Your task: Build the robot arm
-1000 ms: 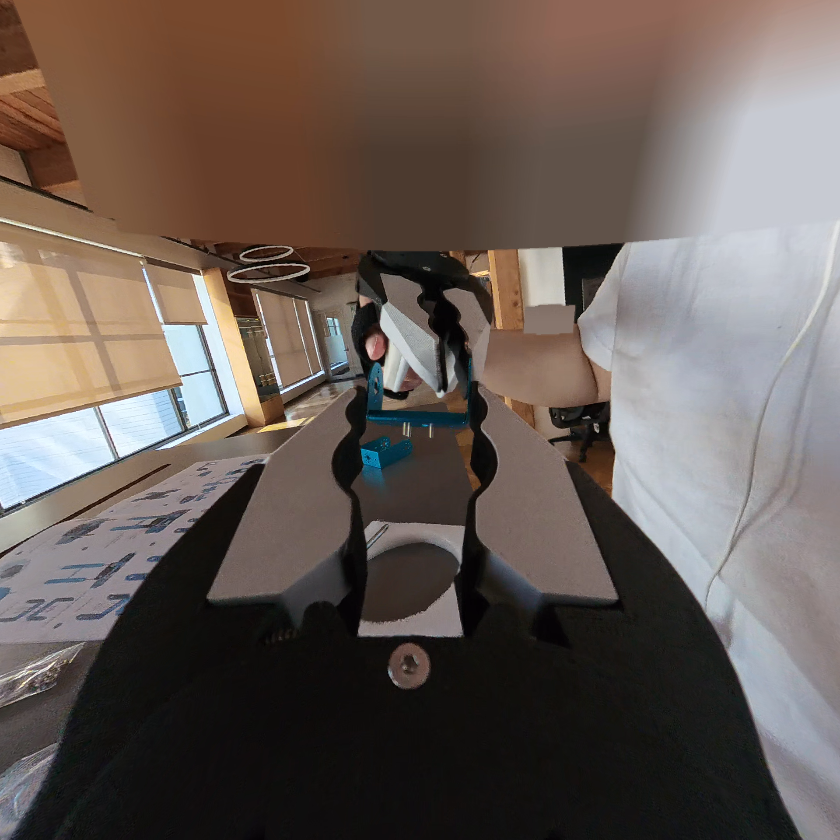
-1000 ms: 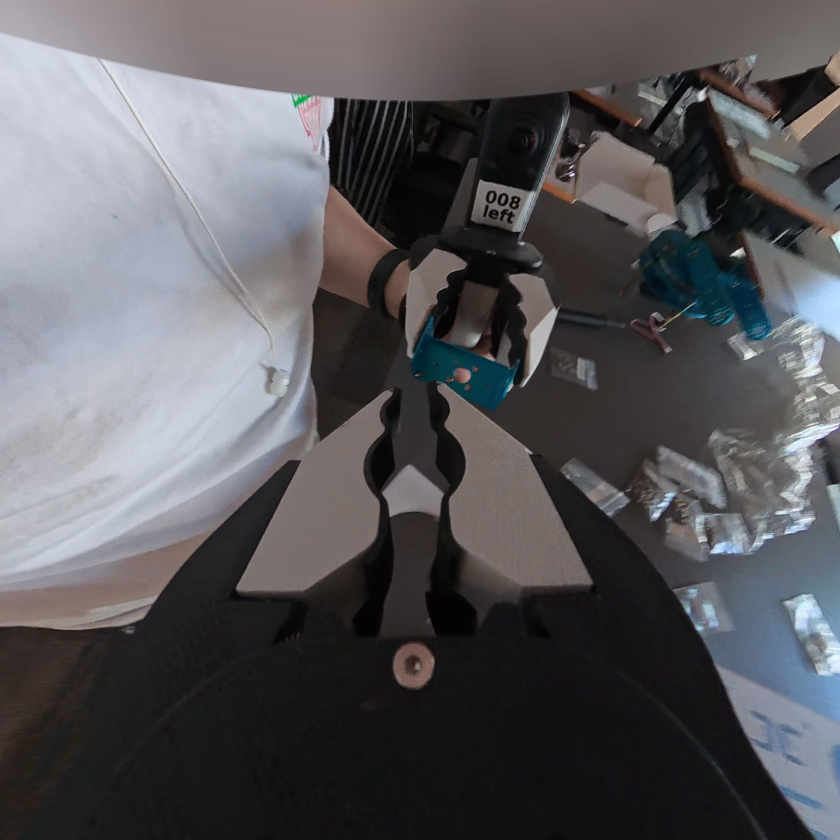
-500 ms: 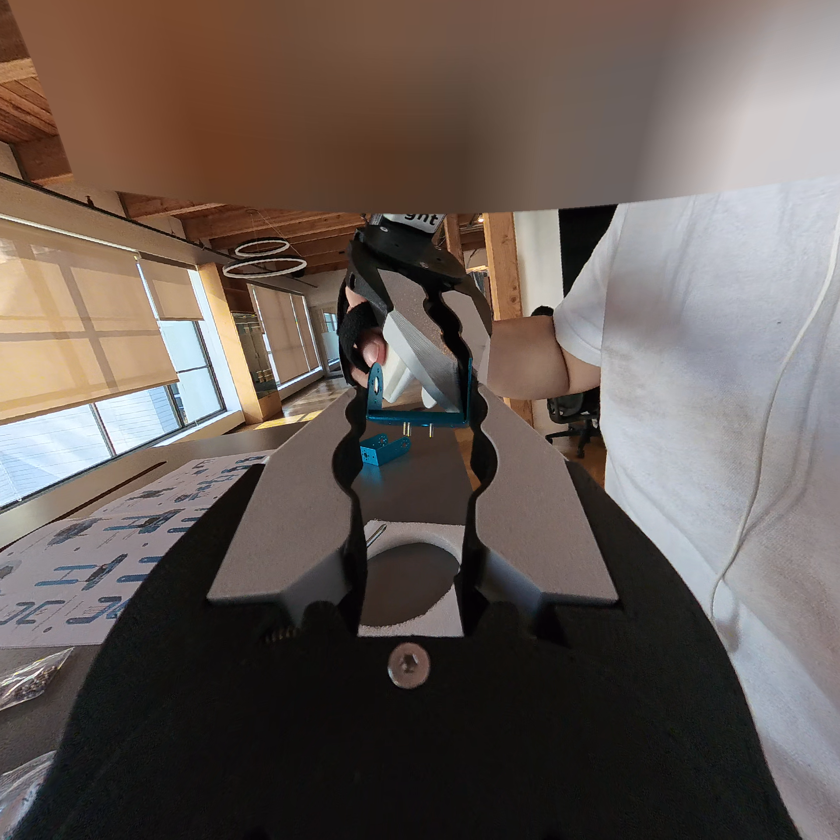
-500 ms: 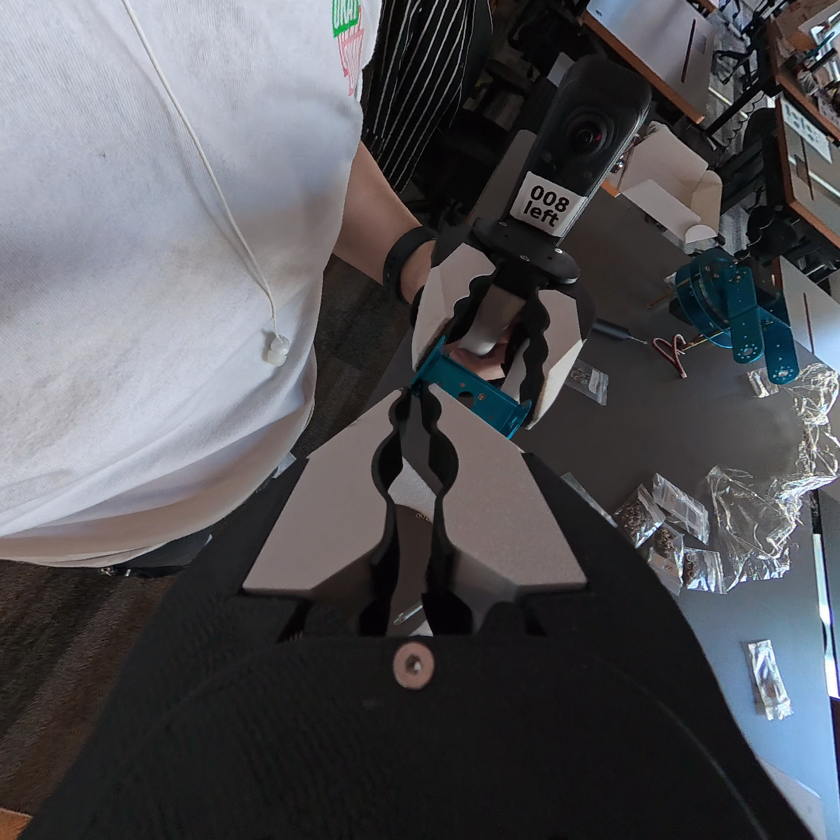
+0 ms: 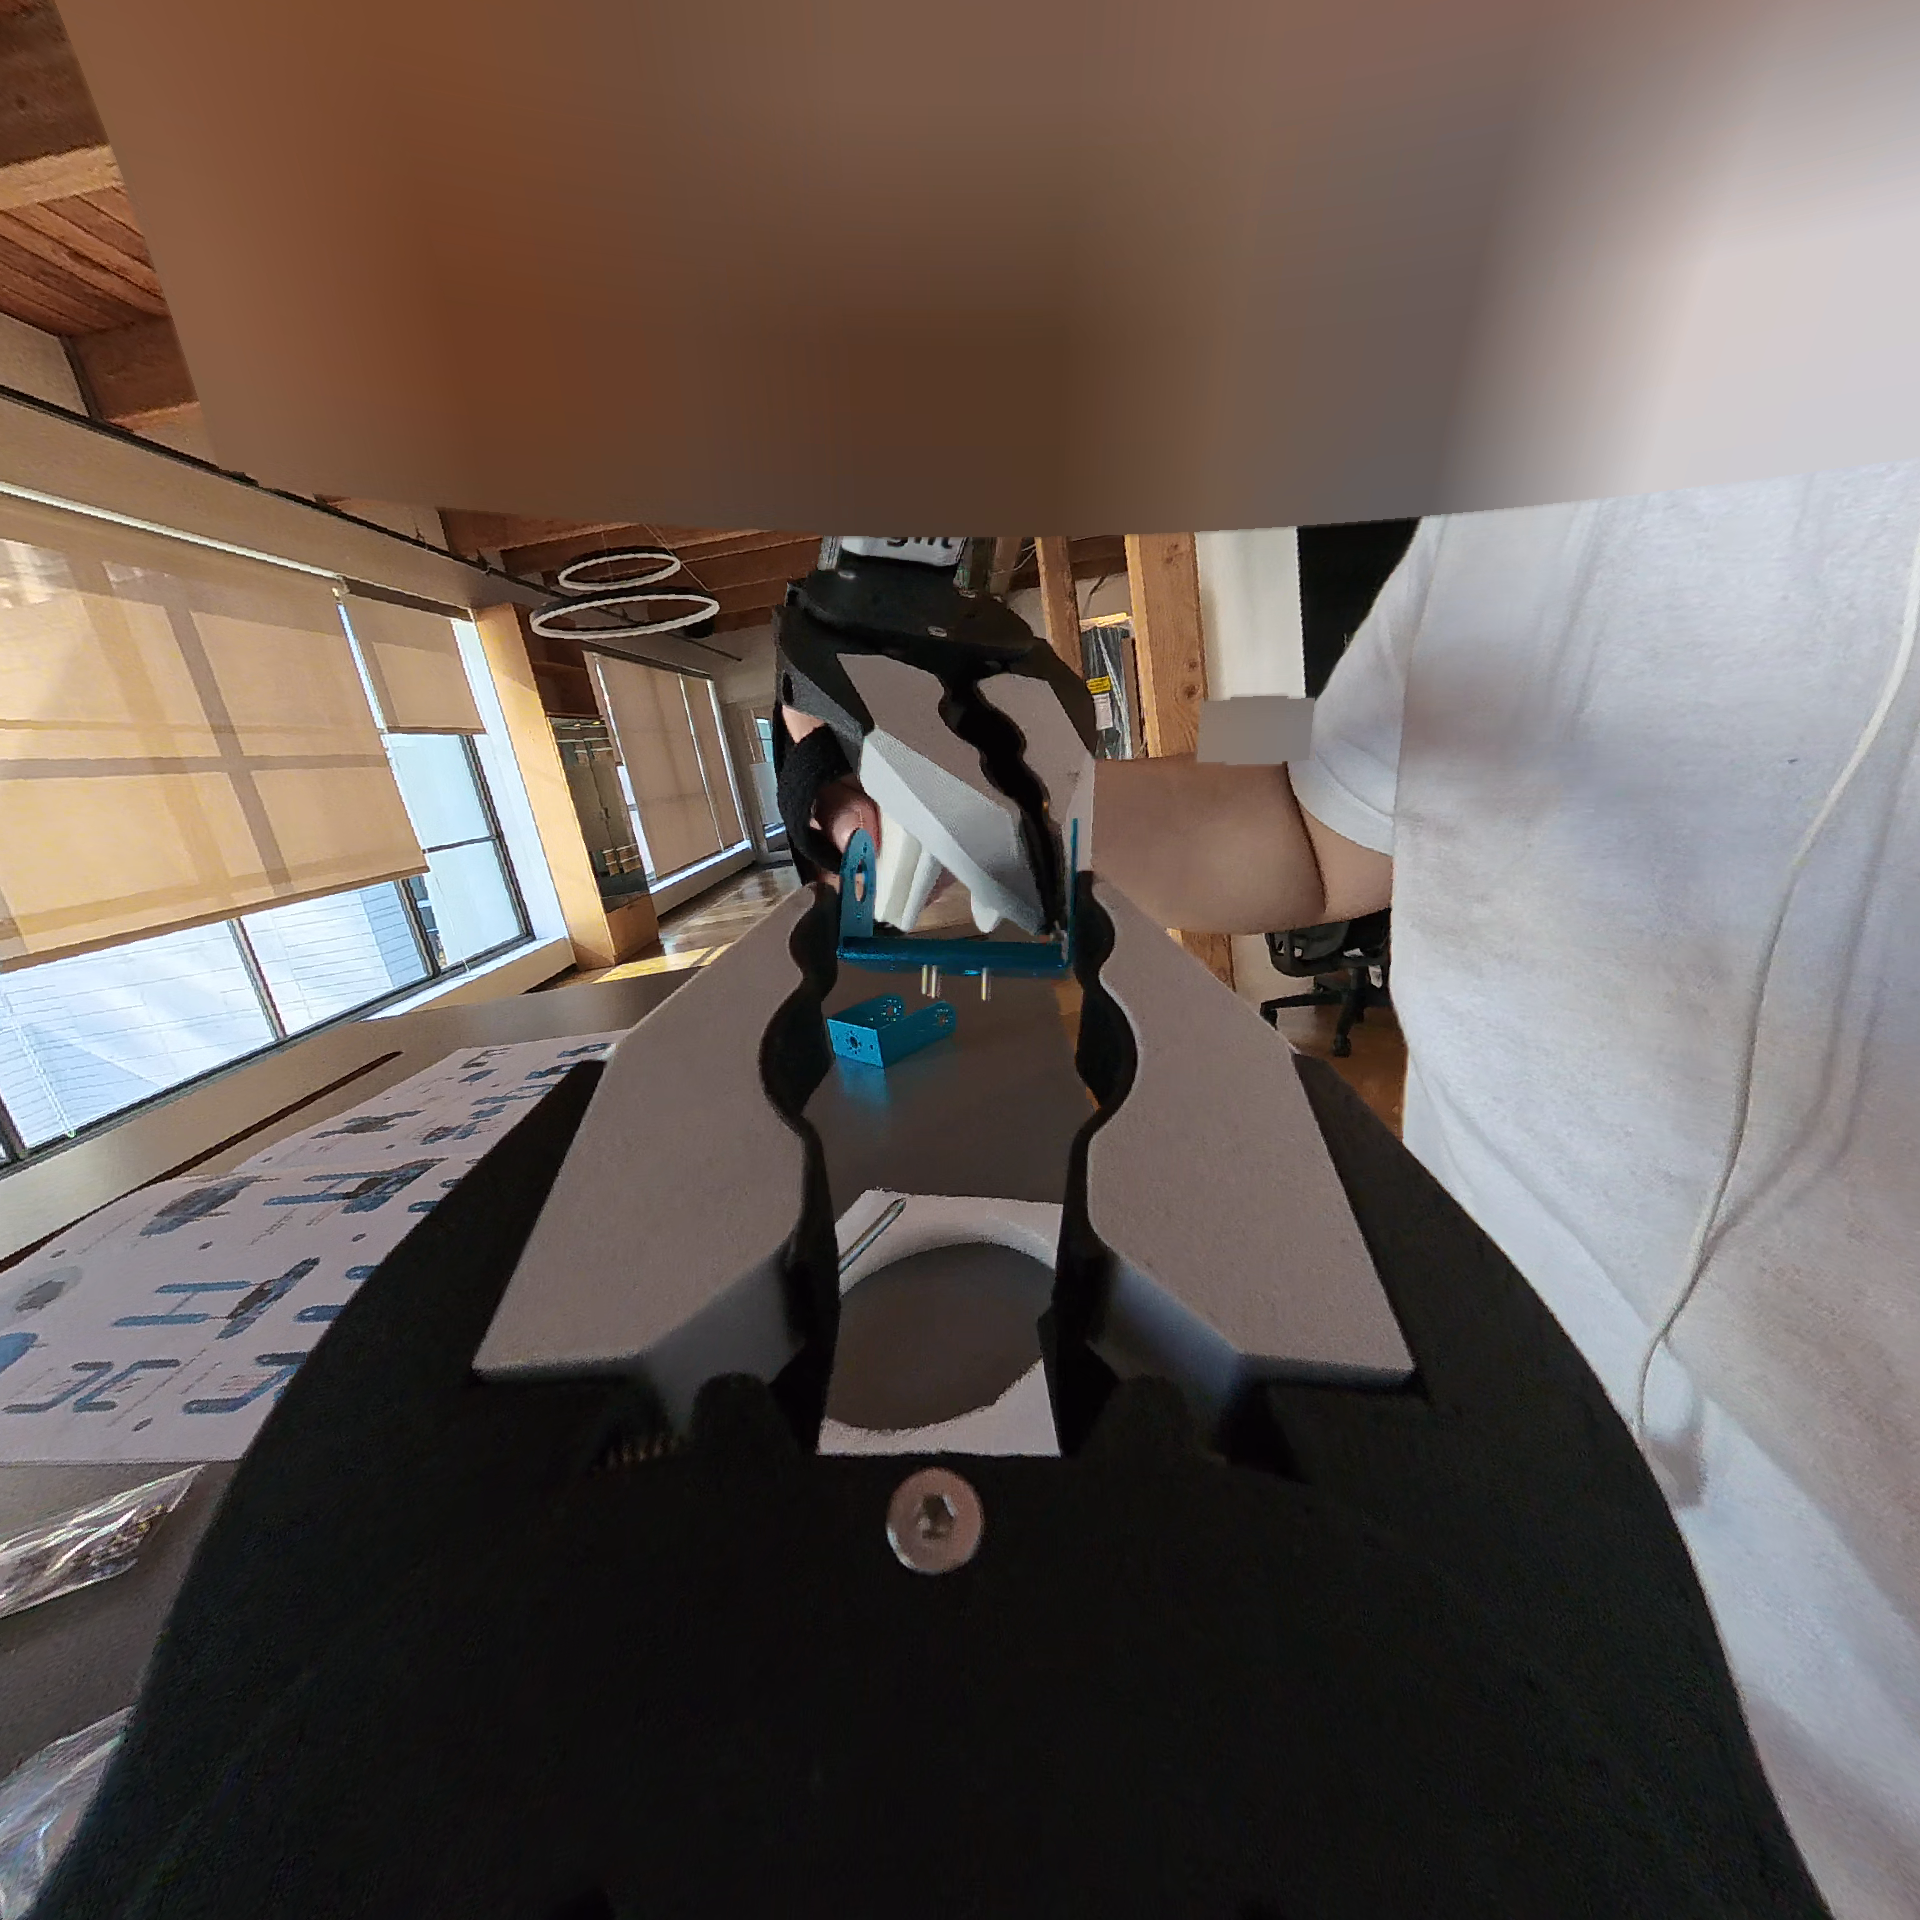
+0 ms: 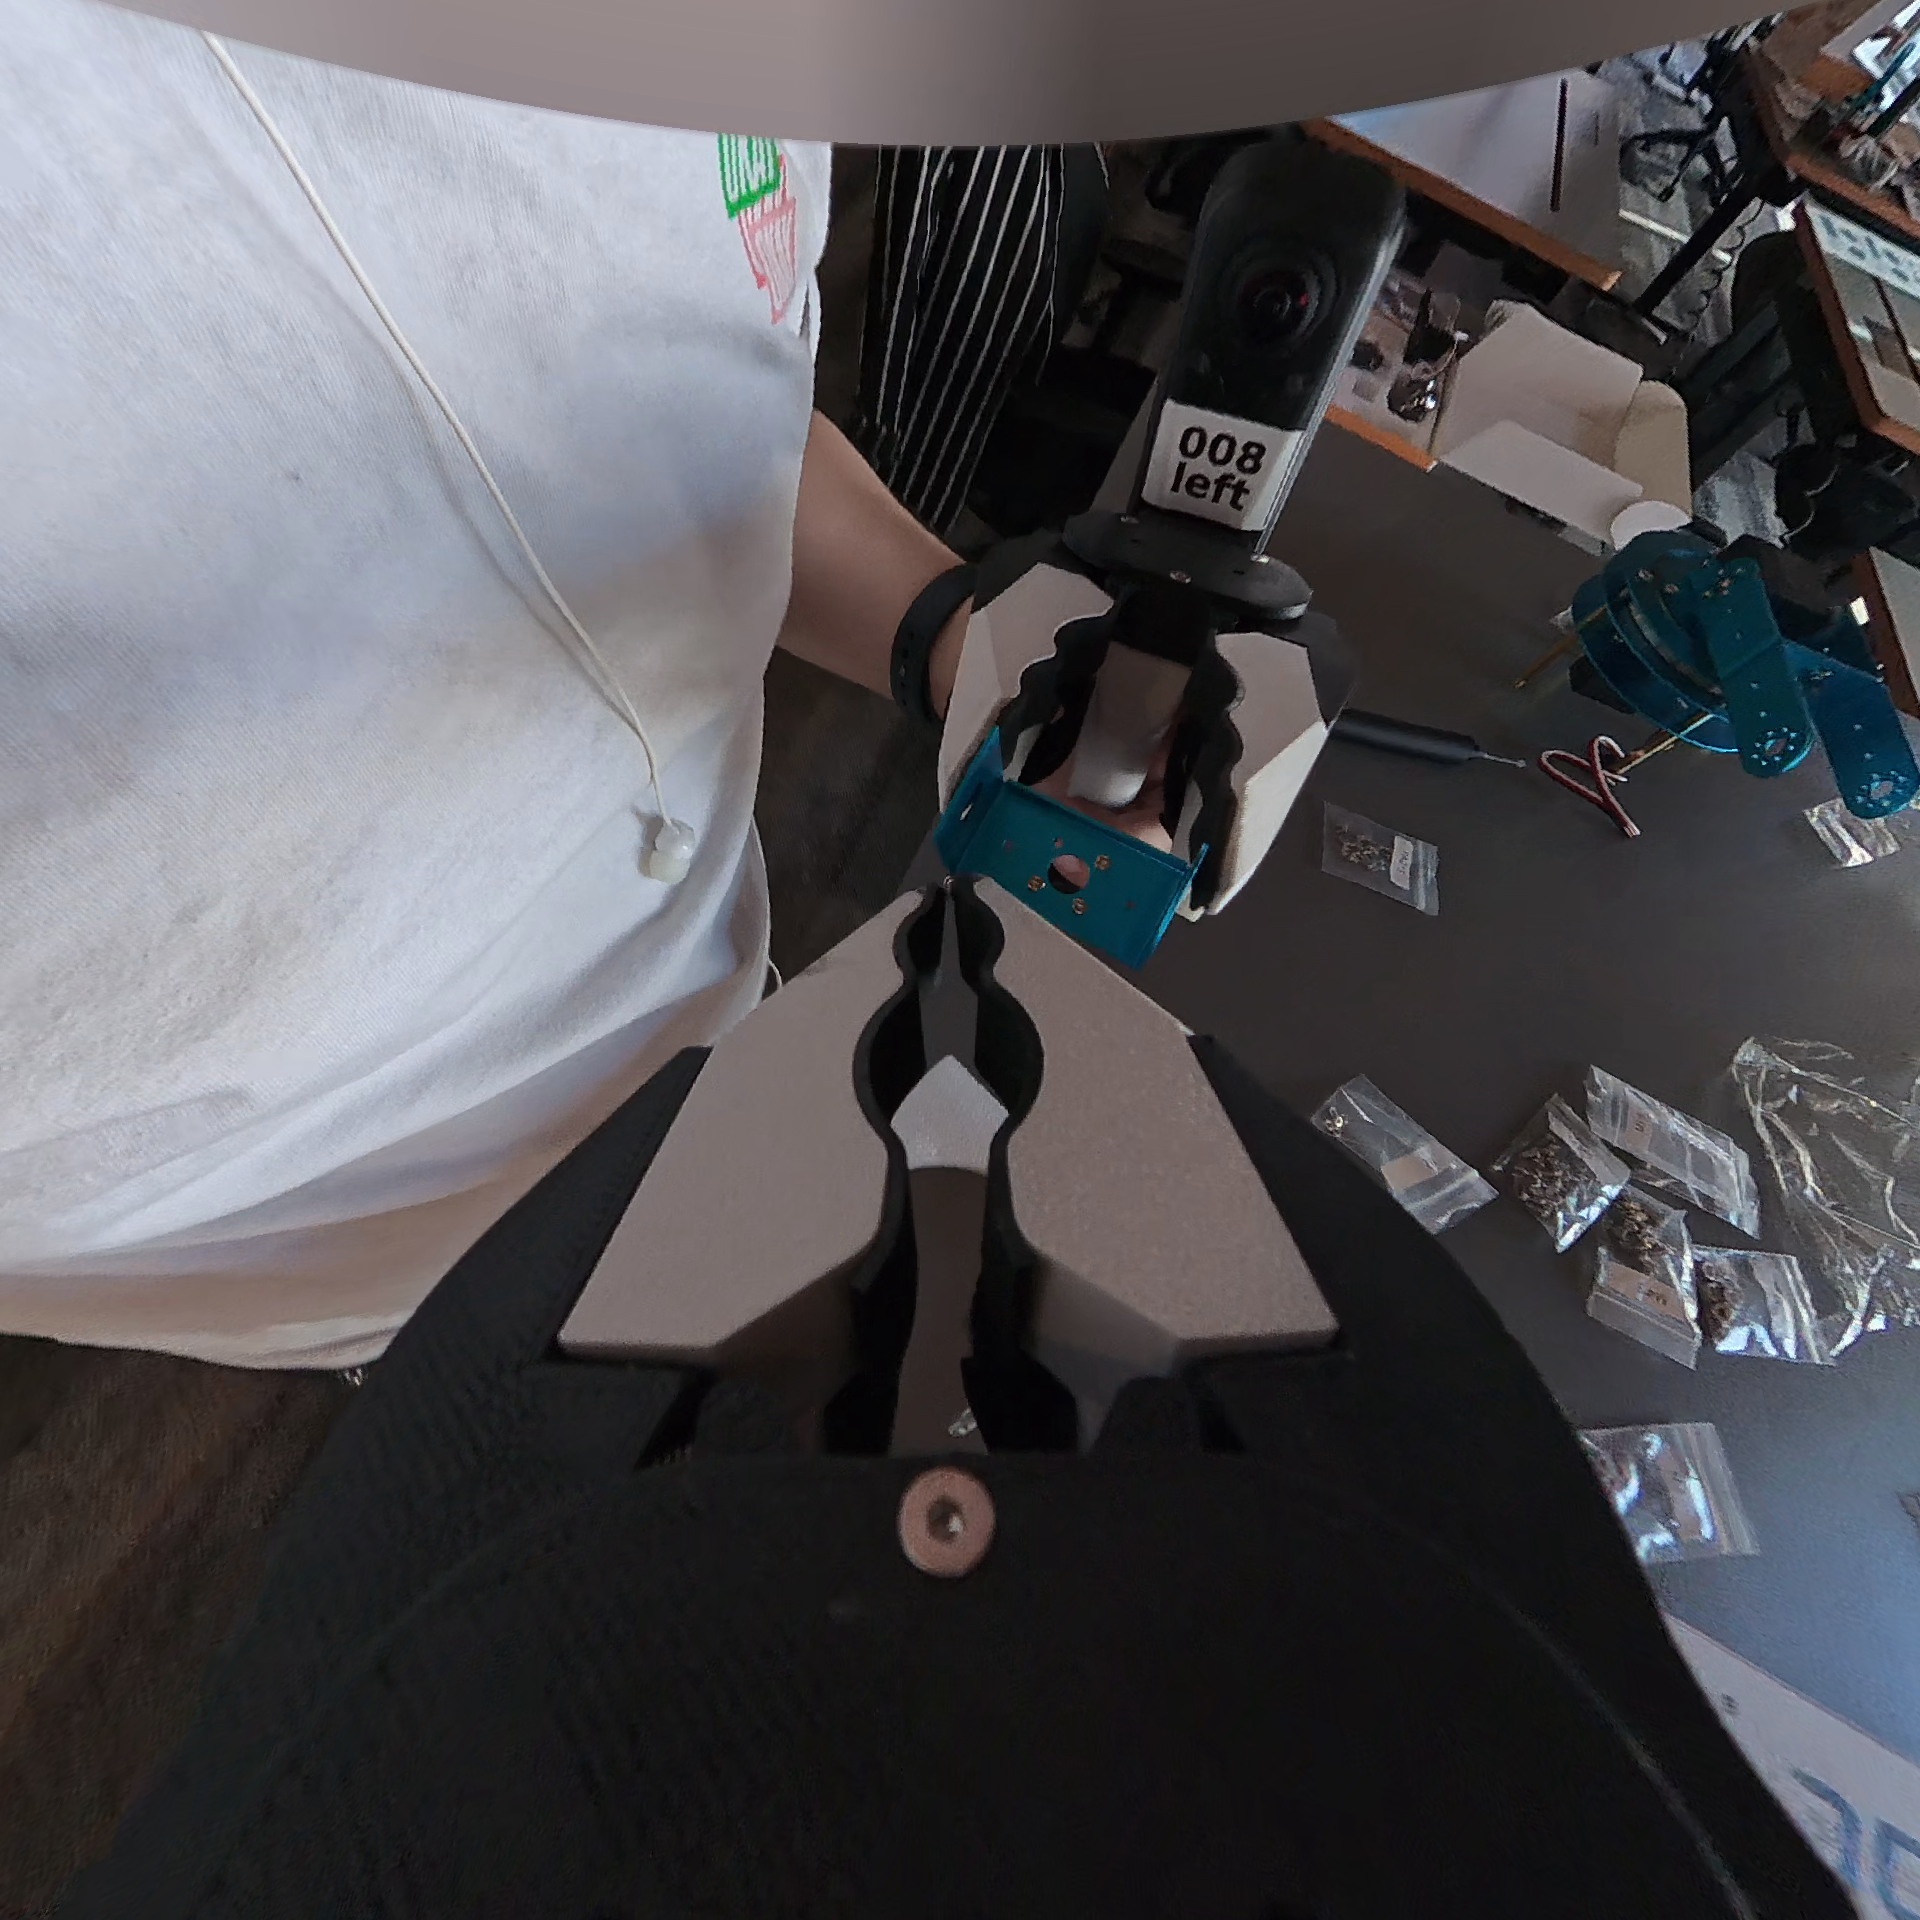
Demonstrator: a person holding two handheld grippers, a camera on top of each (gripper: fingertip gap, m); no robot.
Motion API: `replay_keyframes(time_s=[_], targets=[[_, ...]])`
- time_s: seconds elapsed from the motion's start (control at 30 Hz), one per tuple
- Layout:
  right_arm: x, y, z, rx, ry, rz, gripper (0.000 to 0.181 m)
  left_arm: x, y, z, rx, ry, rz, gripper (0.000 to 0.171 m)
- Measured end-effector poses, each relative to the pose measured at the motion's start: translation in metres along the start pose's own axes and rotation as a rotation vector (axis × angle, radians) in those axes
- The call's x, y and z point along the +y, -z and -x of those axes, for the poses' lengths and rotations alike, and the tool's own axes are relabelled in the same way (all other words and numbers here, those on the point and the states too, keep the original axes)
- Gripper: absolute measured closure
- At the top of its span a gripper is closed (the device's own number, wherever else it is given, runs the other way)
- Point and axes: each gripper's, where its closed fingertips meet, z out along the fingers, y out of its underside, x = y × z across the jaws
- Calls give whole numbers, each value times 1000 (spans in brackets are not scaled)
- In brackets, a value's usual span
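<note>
While the left hand-held gripper clamps a blue U-bracket between its fingertips, above the dark table, the right hand-held gripper pinches a small screw just beside the bracket's left end. A second bracket lies farther off on the table; parts bags are scattered to the right.

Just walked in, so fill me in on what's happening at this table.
A person in a white t-shirt holds a gripper in each hand above a dark table. The left gripper clamps a blue U-shaped metal bracket across its fingertips. The right gripper is nearly shut on a small screw beside the bracket. A second blue bracket, bags of small hardware and a blue assembly lie on the table.
</note>
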Motion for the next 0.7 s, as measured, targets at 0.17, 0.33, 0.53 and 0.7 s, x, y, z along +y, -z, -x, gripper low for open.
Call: replay_keyframes(time_s=[0.17, 0.33, 0.53, 0.7], targets=[[1, 12, -16, 67, -150, -106, 180, 1, 2, 5, -33, 7, 9, 127], [-7, 9, -23, 129, -256, -268, 181, -6, 1, 5, -39, 32, -41, 127], [-20, 4, -34, 159, -333, -309, 181, -9, 1, 7, -59, 21, -52, 127], [-16, -9, -29, 125, -314, -197, 180, -12, 2, 7, -71, 25, -74, 127]])
